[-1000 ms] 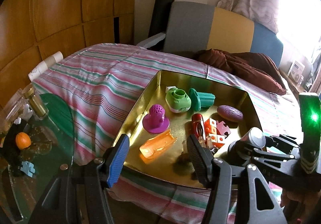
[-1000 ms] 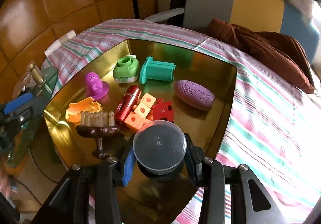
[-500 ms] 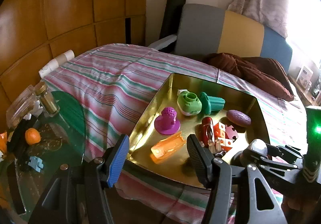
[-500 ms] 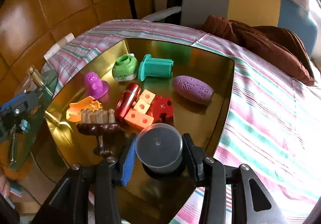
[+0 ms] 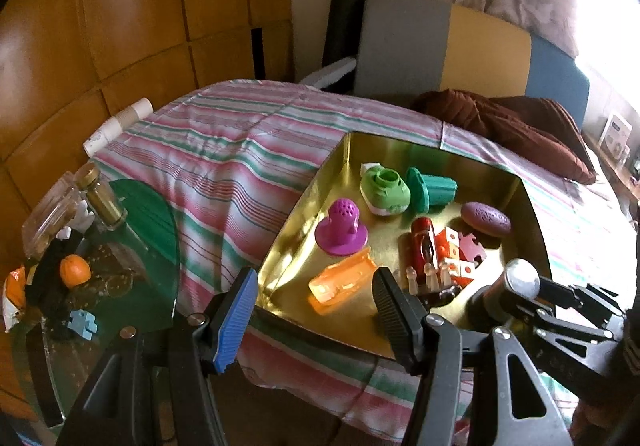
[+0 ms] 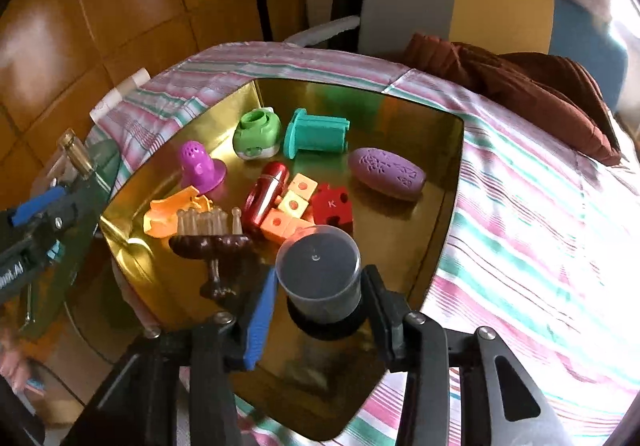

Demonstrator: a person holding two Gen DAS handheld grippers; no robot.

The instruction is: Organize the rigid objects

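Observation:
A gold tray (image 5: 532, 206) (image 6: 448, 202) lies on the striped bed and holds several toys: a purple cone toy (image 5: 342, 224) (image 6: 200, 166), a green shoe-like toy (image 5: 384, 188) (image 6: 256, 134), a teal spool (image 5: 432, 188) (image 6: 316, 134), a red capsule (image 6: 268, 194), orange cubes (image 6: 290, 206), a purple oval (image 6: 386, 172), an orange piece (image 5: 342, 286) and a brown peg stand (image 6: 212, 242). My right gripper (image 6: 318, 298) is shut on a dark jar with a clear cap (image 6: 320, 274) (image 5: 516, 286), low over the tray's near corner. My left gripper (image 5: 314, 314) is open and empty at the tray's near edge.
A glass side table (image 5: 132, 246) at the left carries an orange fruit (image 5: 74, 270), a gold-capped bottle (image 5: 100, 198) and a blue puzzle piece (image 5: 82, 324). A brown blanket (image 5: 512, 126) and a chair back (image 5: 448, 46) lie beyond the tray.
My right gripper has tilted the jar upright and lowered it toward the tray floor. My left gripper has drawn back and up, away from the tray.

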